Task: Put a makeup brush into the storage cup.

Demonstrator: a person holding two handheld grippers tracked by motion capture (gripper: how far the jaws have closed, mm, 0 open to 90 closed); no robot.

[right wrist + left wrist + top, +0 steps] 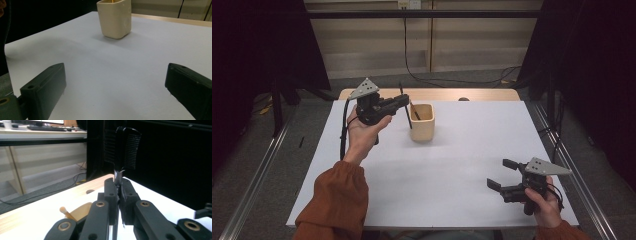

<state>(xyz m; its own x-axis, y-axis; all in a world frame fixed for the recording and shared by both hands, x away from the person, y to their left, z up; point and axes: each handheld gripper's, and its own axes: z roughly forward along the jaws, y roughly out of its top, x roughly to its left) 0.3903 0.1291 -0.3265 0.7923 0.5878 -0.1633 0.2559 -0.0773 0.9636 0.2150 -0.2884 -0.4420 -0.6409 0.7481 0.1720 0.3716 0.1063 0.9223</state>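
Note:
My left gripper point(404, 101) is held up above the white table point(452, 170), just left of a cream square cup point(422, 121). It is shut on the handle of a black slotted spatula point(406, 112), which runs up and down through the jaws. In the left gripper view the spatula's slotted head point(127, 147) rises above the closed left gripper point(119, 192), and the cup point(80, 211) lies below with a wooden handle point(63, 209) leaning in it. My right gripper point(502, 173) rests open near the front right of the table. Nothing lies between its wide-apart jaws point(115, 92), which face the cup point(115, 18).
A bare wooden strip point(482, 94) borders the table's far edge. Metal rails point(582, 190) run along both sides on the floor. Cables point(447, 80) trail over the floor behind the table. Dark curtains hang at both sides.

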